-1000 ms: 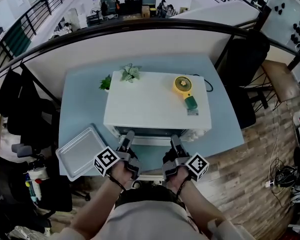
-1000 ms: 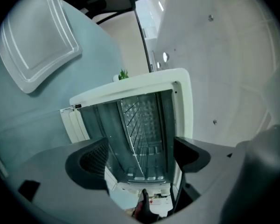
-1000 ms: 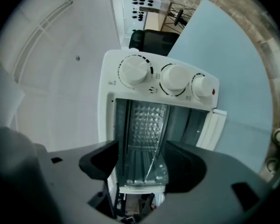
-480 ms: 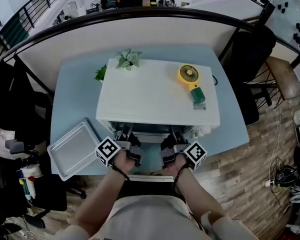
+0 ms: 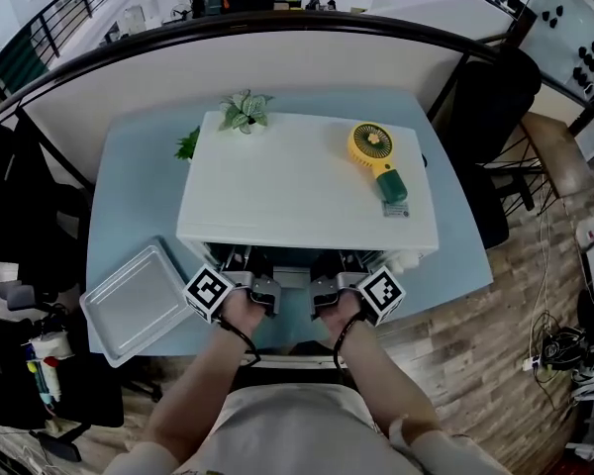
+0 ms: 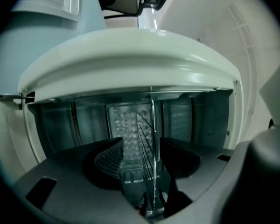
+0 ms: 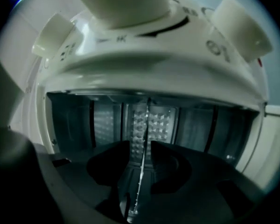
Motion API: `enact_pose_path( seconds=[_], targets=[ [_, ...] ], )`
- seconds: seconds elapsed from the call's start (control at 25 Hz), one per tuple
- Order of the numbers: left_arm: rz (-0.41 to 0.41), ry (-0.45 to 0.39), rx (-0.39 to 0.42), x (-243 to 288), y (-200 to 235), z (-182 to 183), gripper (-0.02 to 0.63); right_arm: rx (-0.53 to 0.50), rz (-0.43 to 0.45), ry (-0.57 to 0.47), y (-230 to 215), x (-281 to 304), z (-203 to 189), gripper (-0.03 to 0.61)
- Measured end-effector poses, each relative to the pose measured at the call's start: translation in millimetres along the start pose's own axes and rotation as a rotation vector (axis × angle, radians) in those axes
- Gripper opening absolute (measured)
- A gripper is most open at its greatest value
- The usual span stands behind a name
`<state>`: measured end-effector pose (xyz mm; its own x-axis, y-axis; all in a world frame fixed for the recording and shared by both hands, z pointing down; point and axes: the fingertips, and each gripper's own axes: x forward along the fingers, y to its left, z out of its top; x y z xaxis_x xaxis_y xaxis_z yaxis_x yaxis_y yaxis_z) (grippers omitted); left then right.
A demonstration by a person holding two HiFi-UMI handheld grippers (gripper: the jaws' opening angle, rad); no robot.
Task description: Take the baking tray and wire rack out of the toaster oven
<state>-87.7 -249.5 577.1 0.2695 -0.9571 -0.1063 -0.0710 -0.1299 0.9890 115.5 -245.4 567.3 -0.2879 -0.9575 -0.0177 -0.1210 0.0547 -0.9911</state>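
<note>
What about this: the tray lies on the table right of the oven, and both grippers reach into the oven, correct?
No. The head view shows the tray left of the oven on the table. Both the left gripper and right gripper reach in; their jaws have just been closing, rack between.

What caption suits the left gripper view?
Left gripper, its jaws just closing, straddles the wire rack inside the open toaster oven.

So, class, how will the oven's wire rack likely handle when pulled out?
The wire rack is thin, open wire, so probably light yet stiff. Its bare, shiny wires may slip in a grip.
</note>
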Motion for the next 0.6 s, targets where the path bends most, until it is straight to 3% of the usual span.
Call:
enact_pose_path(
  seconds=[0.28,0.48,0.6],
  targets=[
    [-0.042,-0.035,-0.025,17,0,9,0.18,0.01,0.072,-0.056,1,19,13,0.119],
    [-0.071,-0.005,-0.014,20,-6,11,0.028,0.019,0.074,-0.046,-8,19,11,0.023],
    [-0.072,0.003,-0.016,17,-6,11,0.026,0.016,0.063,-0.038,-8,16,9,0.021]
  ],
)
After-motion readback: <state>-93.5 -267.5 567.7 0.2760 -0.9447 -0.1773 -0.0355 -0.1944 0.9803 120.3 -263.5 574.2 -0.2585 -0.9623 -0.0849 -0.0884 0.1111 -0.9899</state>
